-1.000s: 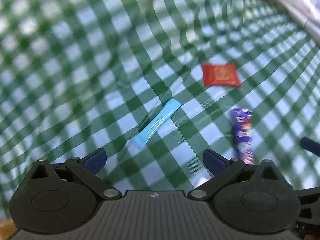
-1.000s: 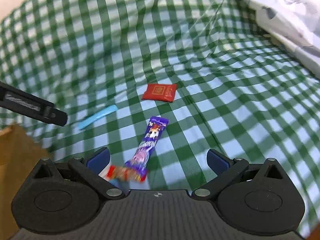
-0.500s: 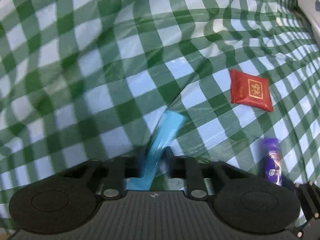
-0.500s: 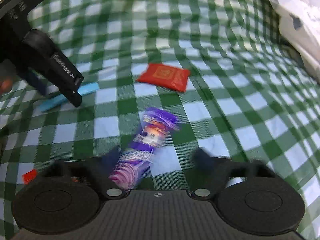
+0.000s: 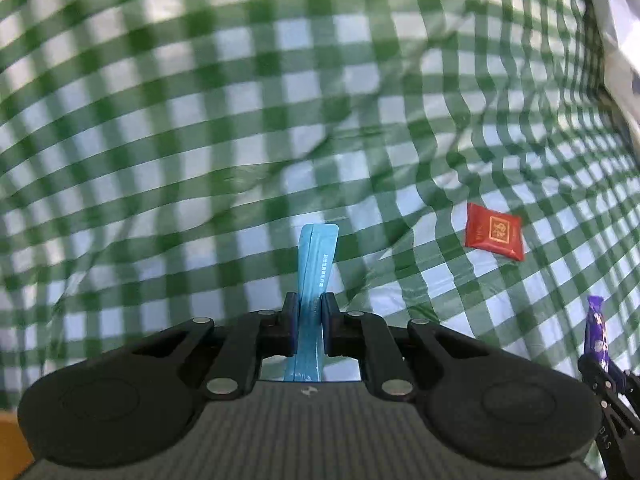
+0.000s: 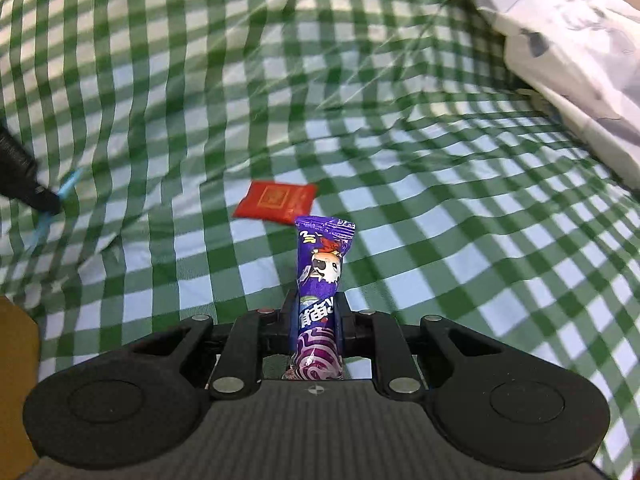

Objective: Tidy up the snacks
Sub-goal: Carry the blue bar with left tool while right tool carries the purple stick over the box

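Note:
My left gripper [image 5: 310, 304] is shut on a thin light-blue snack stick [image 5: 316, 264] and holds it lifted above the green checked cloth [image 5: 200, 140]. My right gripper [image 6: 316, 304] is shut on a purple candy wrapper [image 6: 322, 276], also lifted. A red flat packet [image 5: 495, 232] lies on the cloth to the right of the left gripper; in the right wrist view the red packet [image 6: 278, 201] lies just beyond the purple wrapper. The left gripper with the blue stick [image 6: 60, 196] shows at the left edge of the right wrist view. The purple wrapper [image 5: 596, 332] shows at the right edge of the left wrist view.
A white plastic bag [image 6: 568, 48] lies along the far right of the cloth. A tan cardboard edge [image 6: 16, 380] stands at the lower left. The cloth is wrinkled around the packets.
Both grippers have closed on their snacks and lifted them off the cloth: the left on the blue stick, the right on the purple wrapper. The red packet has not moved.

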Tool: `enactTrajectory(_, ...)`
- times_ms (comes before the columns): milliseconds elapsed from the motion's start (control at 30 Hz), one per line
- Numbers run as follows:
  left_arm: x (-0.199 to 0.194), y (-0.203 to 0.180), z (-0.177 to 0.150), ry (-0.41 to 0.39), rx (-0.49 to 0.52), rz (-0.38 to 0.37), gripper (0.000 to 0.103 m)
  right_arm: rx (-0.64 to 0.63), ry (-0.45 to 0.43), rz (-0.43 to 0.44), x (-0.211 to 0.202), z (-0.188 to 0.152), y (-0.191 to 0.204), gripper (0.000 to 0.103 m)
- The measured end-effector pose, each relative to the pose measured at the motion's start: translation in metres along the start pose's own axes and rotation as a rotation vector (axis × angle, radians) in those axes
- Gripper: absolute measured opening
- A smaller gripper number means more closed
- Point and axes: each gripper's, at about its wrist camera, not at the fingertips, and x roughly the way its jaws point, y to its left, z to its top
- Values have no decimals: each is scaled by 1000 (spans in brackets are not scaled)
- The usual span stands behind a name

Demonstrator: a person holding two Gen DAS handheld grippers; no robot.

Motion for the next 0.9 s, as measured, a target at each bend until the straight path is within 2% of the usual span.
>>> enactTrajectory(167,-96,11,-40,-124,-10,-67,12,-4,-56,67,-67,3,2,17)
enactTrajectory(267,-155,14,-82,-190,-7,-87,12,-28,-103,125,-120,-1,14,17)
enactTrajectory(367,-205,19,-131,-218,-21,-82,12,-43,-132,190,-172,-10,26,17)
enactTrajectory(533,-268,30,-223,-203,-102,-30,12,-68,-133,284,-249,-42,43,17)
enactTrajectory(700,-312,54,-316,-158,-185,50,12,-154,-76,394,-308,-91,70,18)
enactTrajectory(900,-344,72,-394,-150,-239,123,12,-250,-24,490,-352,-135,102,18)
